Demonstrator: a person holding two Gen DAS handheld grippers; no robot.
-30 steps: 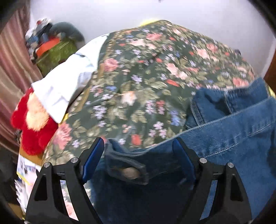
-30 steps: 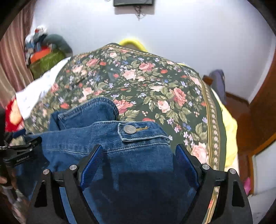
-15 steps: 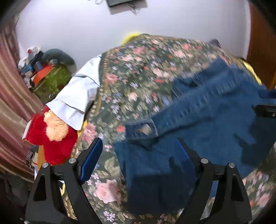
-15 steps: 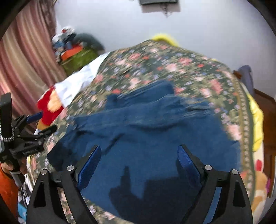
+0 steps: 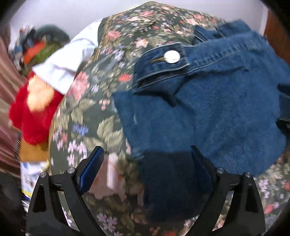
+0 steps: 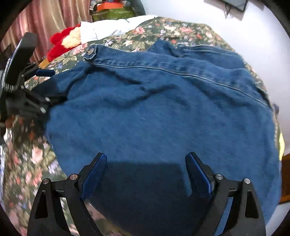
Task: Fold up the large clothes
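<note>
A blue denim garment [image 6: 163, 109] lies spread over a bed with a dark floral cover [image 5: 94, 112]. Its waistband tab with a metal button [image 5: 171, 56] shows in the left wrist view, and the denim [image 5: 208, 112] fills the right half of that view. My left gripper [image 5: 145, 167] is open and empty above the garment's left edge. It also shows in the right wrist view [image 6: 39, 85] at the far left. My right gripper [image 6: 145, 172] is open and empty above the garment's near part.
A red plush toy [image 5: 34, 112] and a white folded cloth [image 5: 67, 59] lie at the bed's left side. A striped curtain [image 6: 45, 20] and a green box with clutter [image 6: 112, 10] stand beyond. A white wall [image 6: 262, 45] is behind the bed.
Both grippers have drawn back from the garment. It now lies spread flat on the bed, and both views show more of it than before.
</note>
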